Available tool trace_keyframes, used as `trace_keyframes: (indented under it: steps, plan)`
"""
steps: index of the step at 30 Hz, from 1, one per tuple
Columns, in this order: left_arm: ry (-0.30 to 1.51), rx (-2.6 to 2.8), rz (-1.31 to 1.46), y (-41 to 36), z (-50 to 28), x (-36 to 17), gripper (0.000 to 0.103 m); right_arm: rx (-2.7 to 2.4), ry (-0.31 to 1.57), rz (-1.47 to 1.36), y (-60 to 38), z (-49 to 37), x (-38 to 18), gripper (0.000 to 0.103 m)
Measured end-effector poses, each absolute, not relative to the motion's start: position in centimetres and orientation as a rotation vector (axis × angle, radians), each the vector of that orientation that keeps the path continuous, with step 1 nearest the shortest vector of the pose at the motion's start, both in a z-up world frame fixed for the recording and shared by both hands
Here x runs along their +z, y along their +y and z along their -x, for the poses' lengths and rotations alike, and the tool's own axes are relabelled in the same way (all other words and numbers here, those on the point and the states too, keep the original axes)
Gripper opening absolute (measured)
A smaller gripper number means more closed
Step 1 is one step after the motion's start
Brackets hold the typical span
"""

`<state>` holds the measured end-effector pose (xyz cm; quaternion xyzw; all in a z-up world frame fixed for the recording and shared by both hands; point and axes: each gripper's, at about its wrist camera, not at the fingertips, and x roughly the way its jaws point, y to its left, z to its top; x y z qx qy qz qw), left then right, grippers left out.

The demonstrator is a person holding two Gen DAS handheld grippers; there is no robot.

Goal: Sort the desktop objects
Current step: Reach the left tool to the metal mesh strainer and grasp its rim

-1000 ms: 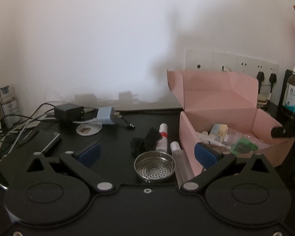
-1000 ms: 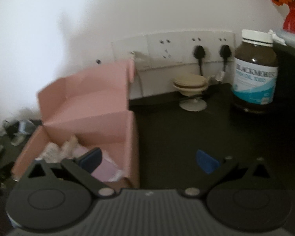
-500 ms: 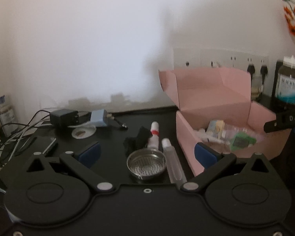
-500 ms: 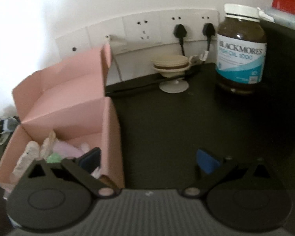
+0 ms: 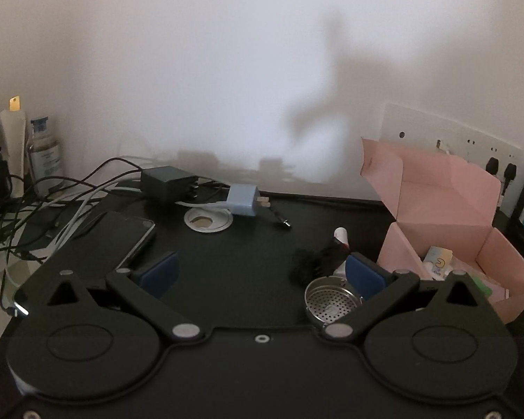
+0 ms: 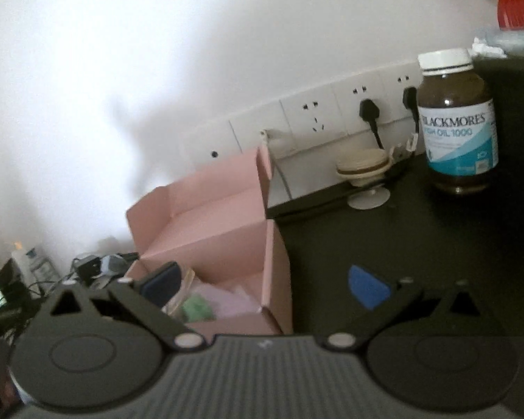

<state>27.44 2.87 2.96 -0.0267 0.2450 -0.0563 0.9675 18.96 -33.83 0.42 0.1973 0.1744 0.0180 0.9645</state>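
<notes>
An open pink cardboard box stands at the right of the black desk, with small packets inside. Left of it lie a round steel strainer, a black fuzzy item and a white tube with a red band. My left gripper is open above bare desk, its right finger partly hiding the strainer. In the right wrist view my right gripper is open and empty, straddling the right wall of the pink box, left finger over its contents.
A blue charger, a black adapter, a phone, a white ring and tangled cables fill the left back. A brown supplement bottle, a small beige stand and wall sockets sit at the right.
The left view has swung left: the strainer and pink box now sit further right and the phone is in view. The right gripper tilted, still over the box's right wall.
</notes>
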Motion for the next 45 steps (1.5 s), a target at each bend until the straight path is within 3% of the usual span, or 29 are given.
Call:
trace_keyframes:
  steps: [9,15,19,32,33,34,37,40,45]
  plan:
    - [0.509,-0.148,0.057,2.9,-27.8,1.7,0.102,0.154,0.392,-0.428,-33.1,-20.1,-0.5,0.102]
    - [0.538,-0.116,0.007,2.5,-28.8,0.9,0.087,0.168,0.392,-0.415,-32.4,-20.2,-0.5,0.102]
    - [0.536,-0.07,-0.065,2.1,-29.0,0.6,0.063,0.171,0.39,-0.411,-32.2,-20.1,-0.5,0.102]
    - [0.552,-0.197,-0.14,0.0,-29.0,-0.2,0.061,0.172,0.398,-0.402,-32.1,-20.2,-0.7,0.102]
    - [0.561,-0.198,-0.138,0.0,-29.1,-0.2,0.056,0.171,0.399,-0.406,-32.2,-20.3,-0.7,0.102]
    - [0.577,-0.201,-0.141,0.0,-29.3,-0.3,0.045,0.169,0.399,-0.41,-32.2,-20.3,-0.7,0.102]
    - [0.609,-0.213,-0.178,-0.1,-29.5,-0.6,0.029,0.169,0.399,-0.417,-32.3,-20.3,-0.7,0.102]
    - [0.615,-0.23,-0.194,-0.1,-29.1,-0.6,0.02,0.166,0.396,-0.414,-32.2,-20.3,-0.7,0.102]
    - [0.603,-0.25,-0.216,-0.3,-28.7,-0.7,0.02,0.163,0.404,-0.418,-32.3,-20.4,-0.8,0.102]
